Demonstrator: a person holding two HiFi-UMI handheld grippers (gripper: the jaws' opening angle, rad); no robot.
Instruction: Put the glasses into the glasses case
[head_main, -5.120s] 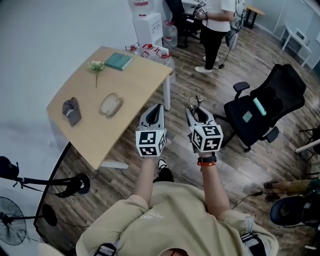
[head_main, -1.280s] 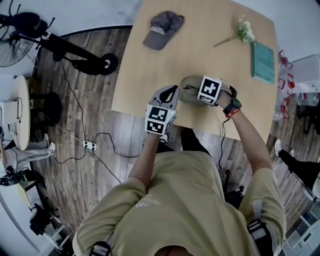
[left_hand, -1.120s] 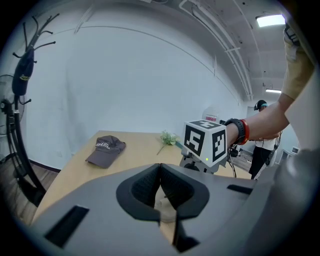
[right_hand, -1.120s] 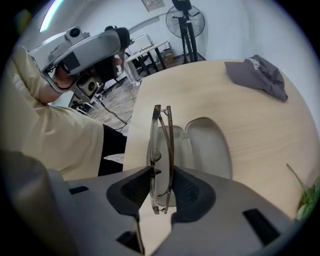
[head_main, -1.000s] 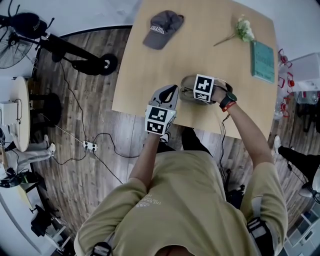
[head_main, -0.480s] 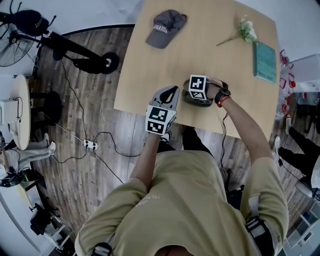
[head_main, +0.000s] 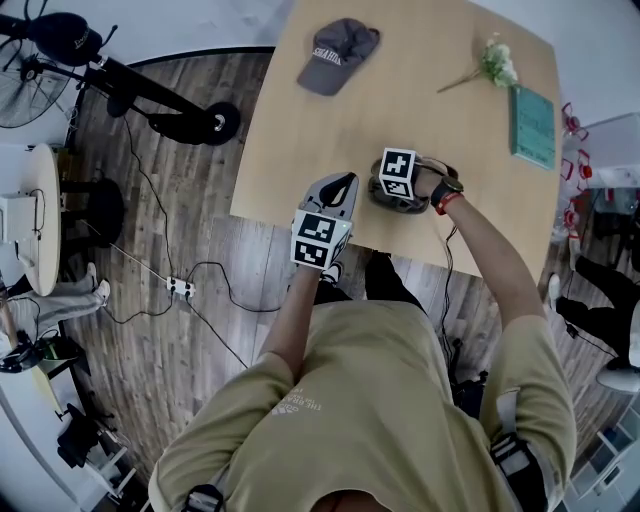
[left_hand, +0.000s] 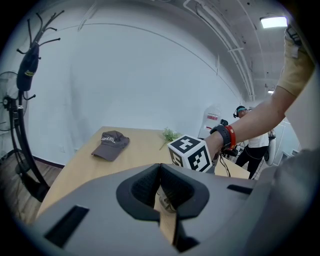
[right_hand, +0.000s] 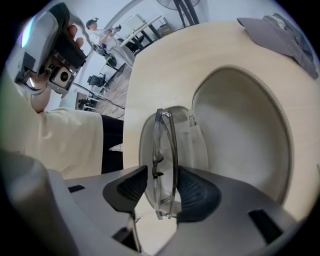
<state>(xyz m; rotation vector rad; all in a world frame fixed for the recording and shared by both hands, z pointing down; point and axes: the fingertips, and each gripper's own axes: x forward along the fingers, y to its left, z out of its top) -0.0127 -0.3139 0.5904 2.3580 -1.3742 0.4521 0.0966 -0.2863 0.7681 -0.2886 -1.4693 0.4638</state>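
An open pale glasses case (right_hand: 240, 130) lies on the wooden table (head_main: 300, 130) near its front edge. In the head view the case (head_main: 410, 203) is mostly hidden under my right gripper (head_main: 398, 185). Clear-framed folded glasses (right_hand: 165, 160) stand on edge in the case's lower shell, between the right gripper's (right_hand: 159, 187) jaws. Those jaws are opening, and a gap shows beside the left pad. My left gripper (head_main: 338, 183) hovers at the table's front edge just left of the case, its jaws (left_hand: 160, 172) shut and empty. Its view shows the right gripper's marker cube (left_hand: 190, 152).
A grey cap (head_main: 338, 57) lies at the table's far left, a flower sprig (head_main: 492, 62) and a teal book (head_main: 532, 125) at the far right. A fan stand (head_main: 150, 95) and cables (head_main: 185, 285) are on the wooden floor to the left.
My right gripper has shifted left and tipped down over the case with the glasses. The left gripper has stayed in place.
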